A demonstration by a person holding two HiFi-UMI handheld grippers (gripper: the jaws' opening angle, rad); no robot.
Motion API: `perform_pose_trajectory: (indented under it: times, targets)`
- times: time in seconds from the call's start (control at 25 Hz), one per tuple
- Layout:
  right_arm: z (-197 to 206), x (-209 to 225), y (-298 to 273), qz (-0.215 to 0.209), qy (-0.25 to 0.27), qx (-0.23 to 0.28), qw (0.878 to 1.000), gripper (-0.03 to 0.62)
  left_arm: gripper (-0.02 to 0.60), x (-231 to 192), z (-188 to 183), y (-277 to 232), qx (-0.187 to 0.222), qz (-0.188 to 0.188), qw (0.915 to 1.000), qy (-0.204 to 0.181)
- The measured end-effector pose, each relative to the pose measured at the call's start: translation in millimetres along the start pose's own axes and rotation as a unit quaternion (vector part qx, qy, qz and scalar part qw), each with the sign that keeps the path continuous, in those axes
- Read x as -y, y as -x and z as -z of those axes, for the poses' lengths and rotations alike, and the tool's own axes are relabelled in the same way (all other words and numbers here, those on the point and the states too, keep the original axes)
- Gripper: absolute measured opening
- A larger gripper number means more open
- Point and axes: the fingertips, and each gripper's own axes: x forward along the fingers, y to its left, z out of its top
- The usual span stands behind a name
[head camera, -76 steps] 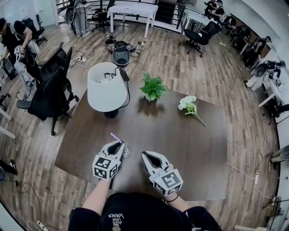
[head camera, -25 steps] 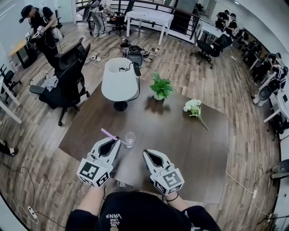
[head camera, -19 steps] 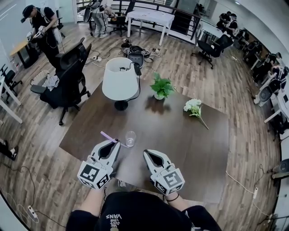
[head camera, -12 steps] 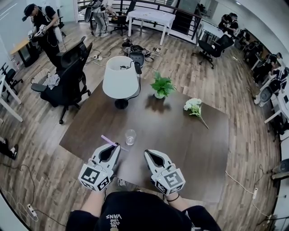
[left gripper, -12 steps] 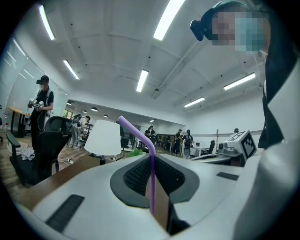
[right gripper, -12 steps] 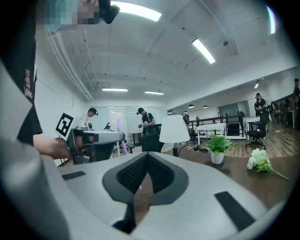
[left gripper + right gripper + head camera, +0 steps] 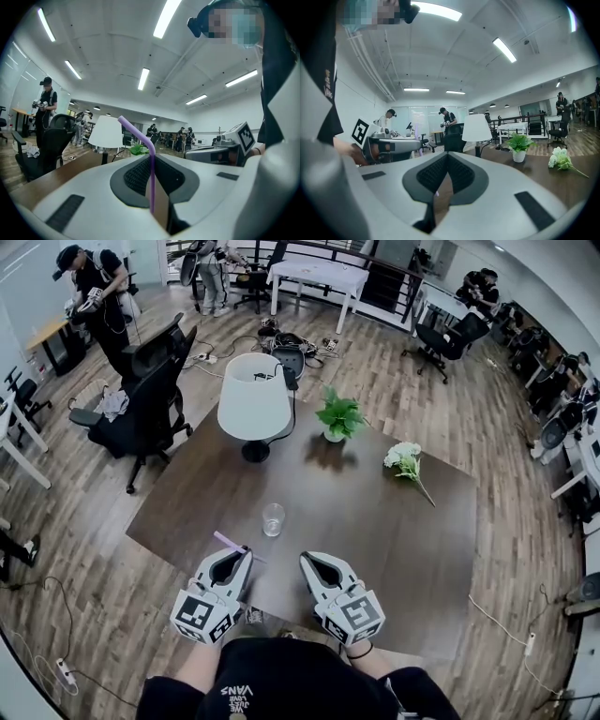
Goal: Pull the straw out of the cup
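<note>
A clear empty cup [image 7: 273, 518] stands upright on the dark wooden table [image 7: 375, 521]. In the head view my left gripper [image 7: 240, 555] is shut on a purple bendy straw [image 7: 228, 542], near the table's front edge and a short way in front of the cup. The straw is clear of the cup. In the left gripper view the straw [image 7: 151, 173] rises between the jaws, its bent top leaning left. My right gripper [image 7: 309, 562] hovers beside the left one, jaws together and nothing in them; the right gripper view shows its tips [image 7: 446, 157] meeting.
A white-shaded lamp [image 7: 253, 395], a small potted plant [image 7: 339, 415] and a white flower [image 7: 403, 457] sit toward the table's far side. A black office chair [image 7: 141, 390] stands off the table's left. People work at desks further away.
My left gripper has drawn back toward me and lower with the straw, widening the gap to the cup. The right gripper has stayed put.
</note>
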Motion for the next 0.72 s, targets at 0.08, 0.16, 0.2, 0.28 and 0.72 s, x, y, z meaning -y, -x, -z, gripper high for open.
perform_pose_trajectory:
  times: [0.08,0.16,0.2,0.28,0.72]
  targets:
    - [1,-3,2,-0.002,0.000,-0.002,1.000,0.017,0.034,3,6,5,-0.003,-0.006,1.0000,0.003]
    - [2,-5,3,-0.005,0.002,-0.003,1.000,0.017,0.034,5,10,8,-0.005,-0.010,0.9999,0.008]
    - [2,-6,4,-0.006,0.002,-0.004,1.000,0.017,0.034,6,12,10,-0.005,-0.013,0.9998,0.011]
    - [4,-7,5,-0.007,0.001,-0.006,1.000,0.017,0.034,9,17,14,-0.005,-0.017,0.9998,0.013]
    - [7,-10,6,-0.012,0.000,-0.007,1.000,0.017,0.034,16,30,16,-0.013,-0.017,0.9996,0.020]
